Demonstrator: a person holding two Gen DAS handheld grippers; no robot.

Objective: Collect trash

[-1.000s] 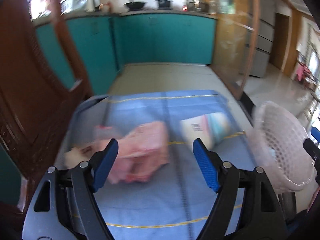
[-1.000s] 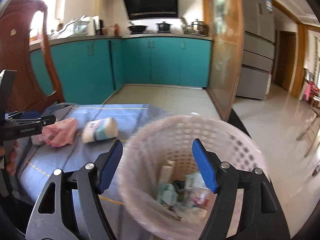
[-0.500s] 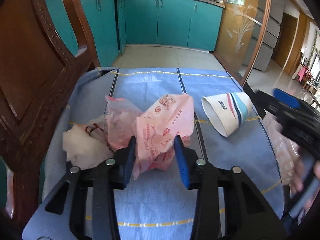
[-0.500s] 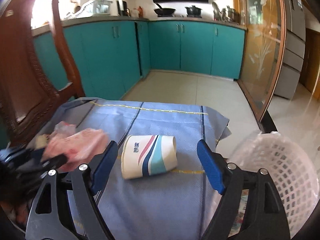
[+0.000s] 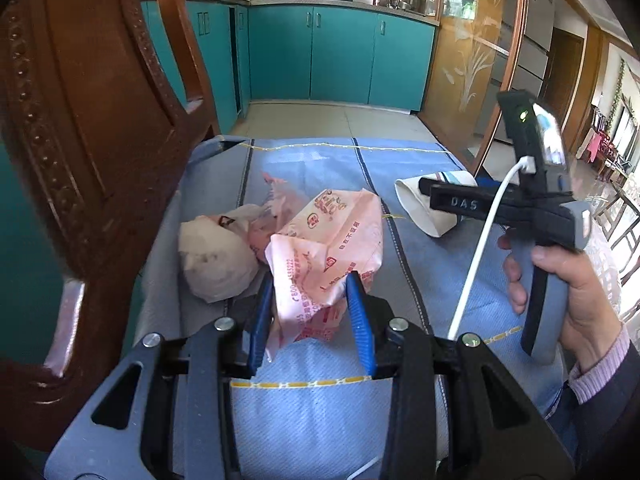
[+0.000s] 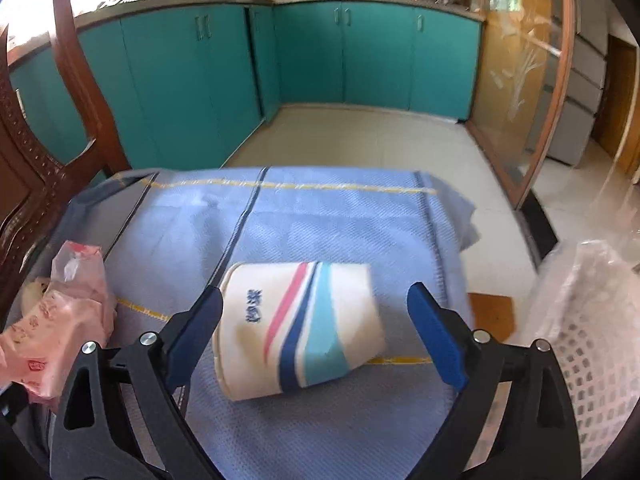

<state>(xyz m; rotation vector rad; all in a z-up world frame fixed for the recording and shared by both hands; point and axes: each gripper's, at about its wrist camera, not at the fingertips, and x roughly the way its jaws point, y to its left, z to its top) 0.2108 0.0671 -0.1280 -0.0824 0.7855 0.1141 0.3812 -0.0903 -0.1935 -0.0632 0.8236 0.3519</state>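
- The left gripper [image 5: 312, 312] is clamped on a pink printed wrapper [image 5: 324, 256] – both blue pads press its crumpled lower end, and the wrapper bulges up and forward from between them.
- The wrapper sits on a blue cloth [image 5: 320, 408] with yellow stitched lines and dark stripes; a white wad [image 5: 216, 264] lies touching it on the left, with a bit of clear pink film behind.
- A carved wooden chair back [image 5: 92, 140] rises along the cloth's left edge.
- The right gripper [image 6: 316, 336] is spread wide around a paper cup [image 6: 300, 328] lying on its side – the left pad is just at the cup's rim end, the right pad stands apart from the cup's base end.
- The cup is white with red, navy and light-blue stripes, its open mouth facing left; it rests on the cloth near the right edge.
- From the left wrist view, the right hand [image 5: 560, 280] grips the handle, a white cable [image 5: 480, 248] running from the device.
- A white lattice basket [image 6: 592, 360] stands just beside the cloth on the right, only partly in view.
- Teal cabinets [image 6: 360, 56] line the far wall.
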